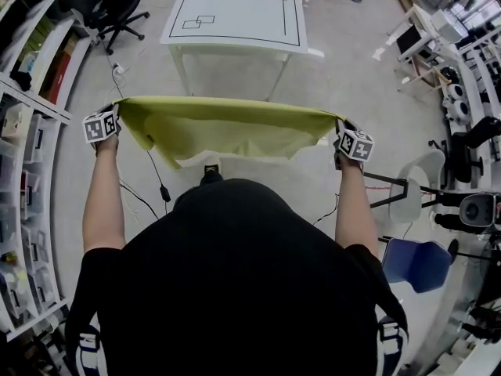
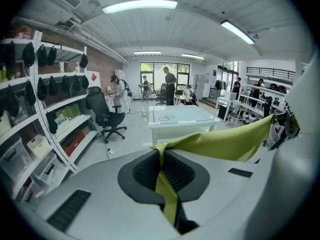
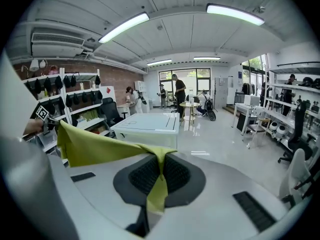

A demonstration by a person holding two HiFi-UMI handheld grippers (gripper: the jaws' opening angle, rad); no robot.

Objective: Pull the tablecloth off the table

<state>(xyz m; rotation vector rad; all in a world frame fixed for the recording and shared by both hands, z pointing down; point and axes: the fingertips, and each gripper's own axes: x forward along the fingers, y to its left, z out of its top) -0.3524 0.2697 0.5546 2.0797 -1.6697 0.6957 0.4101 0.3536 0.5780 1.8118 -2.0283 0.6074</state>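
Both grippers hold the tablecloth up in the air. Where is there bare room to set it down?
The white table has a bare top, only printed lines on it. The floor right of it is open too. Crowded: shelves on the left, cables below the tablecloth, a blue chair at right.

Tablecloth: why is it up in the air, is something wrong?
Nothing looks damaged. The tablecloth hangs clear of the table, stretched between the left gripper and right gripper, each shut on a corner; its lower edge droops unevenly.
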